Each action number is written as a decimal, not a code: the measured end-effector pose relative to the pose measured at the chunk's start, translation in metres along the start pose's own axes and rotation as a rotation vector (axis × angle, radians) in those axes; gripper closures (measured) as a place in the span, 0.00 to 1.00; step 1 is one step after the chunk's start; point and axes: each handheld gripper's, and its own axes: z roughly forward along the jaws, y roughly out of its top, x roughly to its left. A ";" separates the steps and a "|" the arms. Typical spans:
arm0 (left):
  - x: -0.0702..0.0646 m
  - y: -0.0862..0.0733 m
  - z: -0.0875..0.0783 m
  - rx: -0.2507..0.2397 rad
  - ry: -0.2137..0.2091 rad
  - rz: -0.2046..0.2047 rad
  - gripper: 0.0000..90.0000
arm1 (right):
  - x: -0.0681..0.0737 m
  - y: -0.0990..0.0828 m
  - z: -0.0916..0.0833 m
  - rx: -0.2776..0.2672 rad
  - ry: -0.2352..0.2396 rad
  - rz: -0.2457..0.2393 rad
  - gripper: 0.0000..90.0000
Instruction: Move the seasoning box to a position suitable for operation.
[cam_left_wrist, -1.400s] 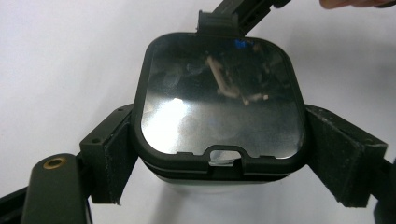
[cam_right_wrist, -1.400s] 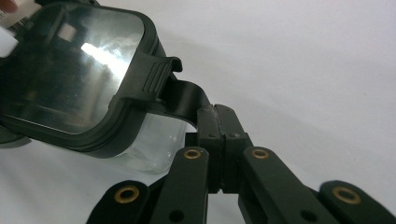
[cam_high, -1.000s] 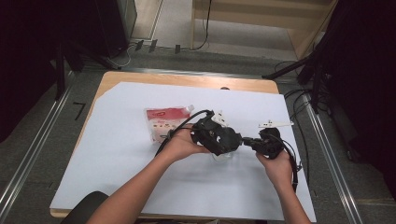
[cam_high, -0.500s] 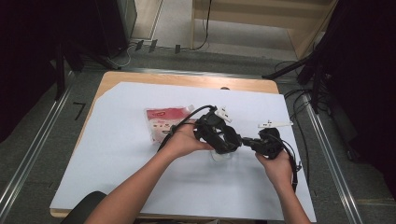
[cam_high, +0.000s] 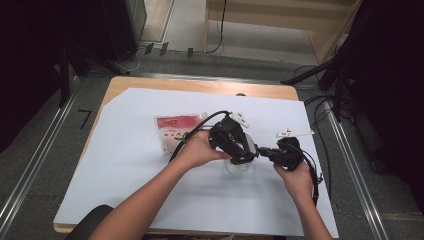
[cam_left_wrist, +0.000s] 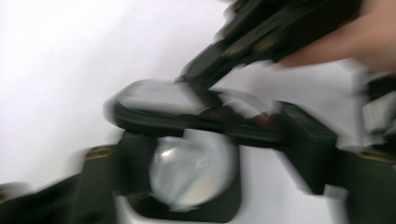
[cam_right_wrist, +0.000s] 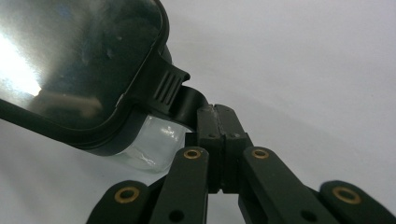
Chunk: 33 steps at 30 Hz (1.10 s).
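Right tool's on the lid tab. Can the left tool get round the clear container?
Probably yes: the clear container already sits between the jaws of the left tool, which have just been closing. The right tool grips only the lid tab, clear of them.

Black grippers (cam_high: 235, 142) with brass-coloured screws, trailing black cables; bare forearms.

A red-and-white packet (cam_high: 176, 131) lies on the white sheet (cam_high: 125, 170) covering the wooden desk (cam_high: 200, 86), with cables (cam_high: 320, 131) trailing over the grey floor (cam_high: 45, 165).
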 end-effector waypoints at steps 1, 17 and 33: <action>-0.001 0.001 0.000 0.007 0.006 0.020 0.42 | 0.000 0.000 0.000 0.000 -0.001 -0.003 1.00; -0.009 0.009 -0.007 0.081 -0.019 0.134 0.73 | 0.002 -0.001 0.000 0.005 0.011 -0.001 1.00; -0.012 0.017 -0.005 0.091 -0.065 0.138 0.86 | 0.002 -0.002 0.000 0.001 0.011 0.000 1.00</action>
